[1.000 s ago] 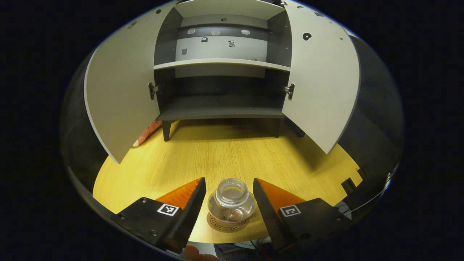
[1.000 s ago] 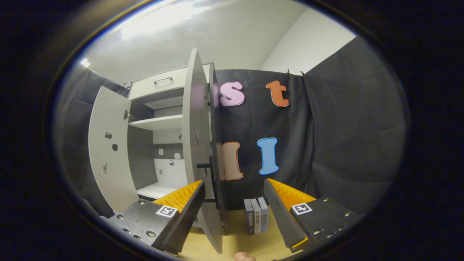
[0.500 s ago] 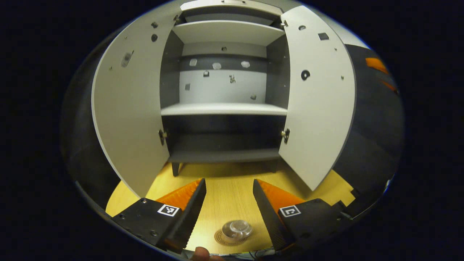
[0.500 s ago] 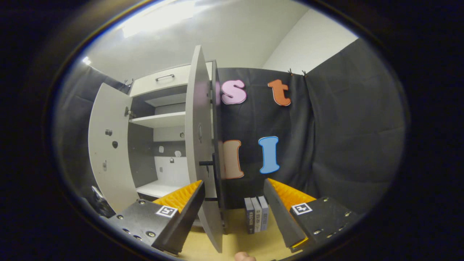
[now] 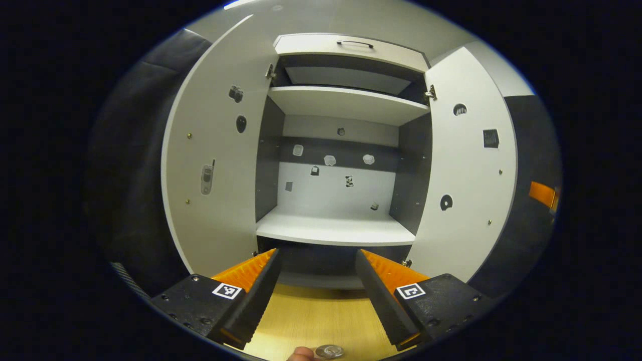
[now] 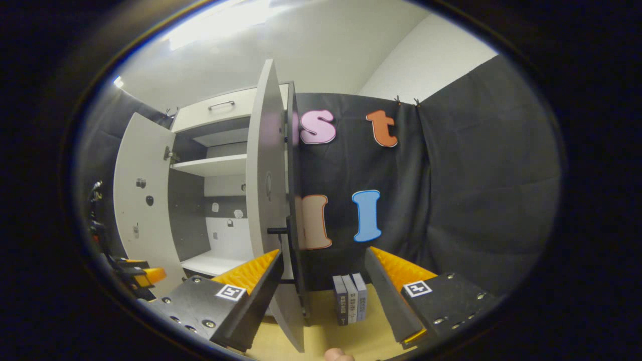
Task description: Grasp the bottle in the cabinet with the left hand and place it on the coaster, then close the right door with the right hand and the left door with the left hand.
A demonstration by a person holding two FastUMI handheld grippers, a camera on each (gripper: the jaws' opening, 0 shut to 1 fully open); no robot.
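Note:
The clear glass bottle (image 5: 329,351) stands on the wooden table at the very bottom edge of the left gripper view, below and behind my left gripper (image 5: 316,296), which is open and holds nothing. That gripper faces the open cabinet (image 5: 336,228), with the left door (image 5: 215,165) and the right door (image 5: 466,190) both swung wide. My right gripper (image 6: 323,296) is open too. The right door (image 6: 266,200) stands edge-on just left of it, with its dark handle (image 6: 278,230) above the left finger. The left gripper (image 6: 135,273) shows at the far left of the right gripper view.
Three upright books (image 6: 349,298) stand on the table against the black cloth wall, between the right gripper's fingers. The cabinet's white shelves (image 5: 346,103) are bare. A drawer with a handle (image 5: 355,44) tops the cabinet. A fingertip (image 5: 301,355) shows beside the bottle.
The left gripper has pulled back and tilted up from the bottle, which slid to the view's bottom edge. The right gripper shifted slightly; the left gripper came into its view.

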